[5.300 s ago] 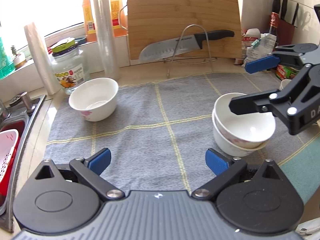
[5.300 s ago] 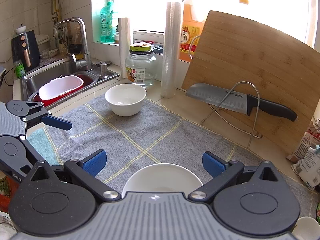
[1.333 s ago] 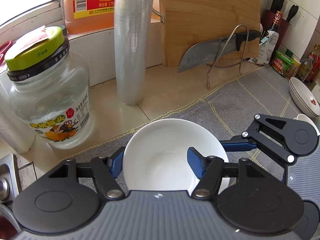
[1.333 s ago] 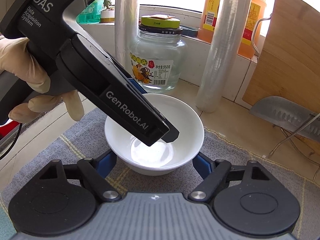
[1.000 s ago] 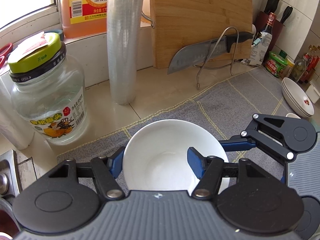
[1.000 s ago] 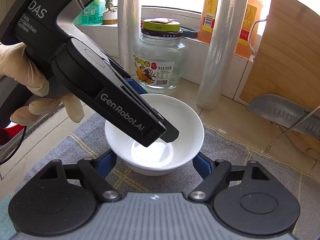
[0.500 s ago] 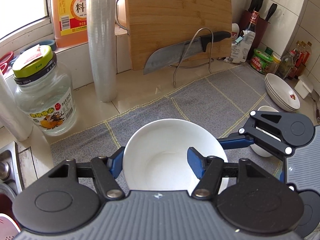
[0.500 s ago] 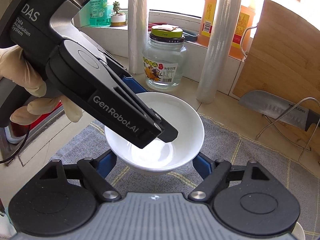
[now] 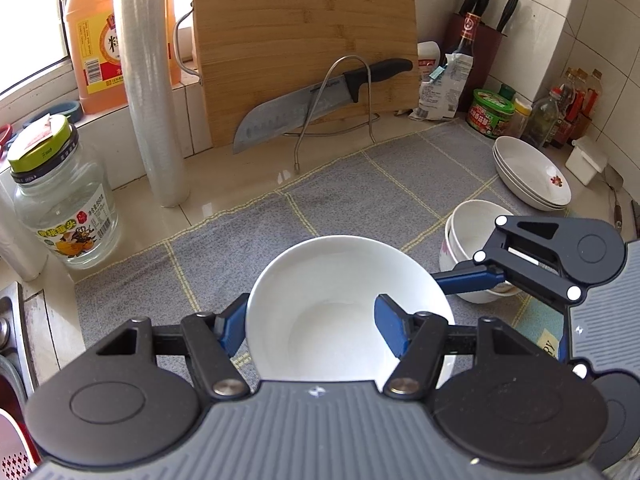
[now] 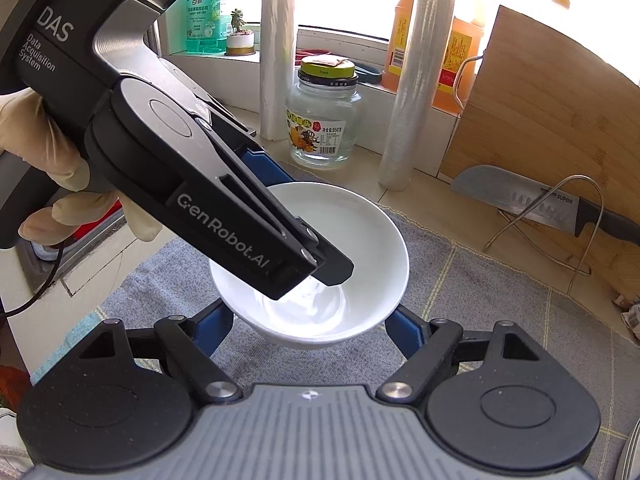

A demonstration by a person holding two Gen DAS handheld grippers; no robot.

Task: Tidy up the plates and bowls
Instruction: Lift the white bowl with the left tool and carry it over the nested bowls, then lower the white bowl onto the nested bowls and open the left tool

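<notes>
One white bowl (image 9: 344, 308) is held by both grippers above the grey mat (image 9: 360, 200).

The carrying step is judged to be in hand: the bowl is gripped by the left gripper (image 9: 310, 330) across its near wall, one blue pad outside the rim and one inside, and is clamped across its width by the right gripper (image 10: 308, 330), whose pads are pressed to its outer sides. The two stacked bowls (image 9: 476, 248) are seen to the right on the mat, with the stacked plates (image 9: 532, 176) beyond them. The next move is judged to call for the bowl to be centred level over the stacked bowls, lowered, and only then released. Both grippers are angled downward, and the left gripper's handle is held by a gloved hand (image 10: 44, 160).
</notes>
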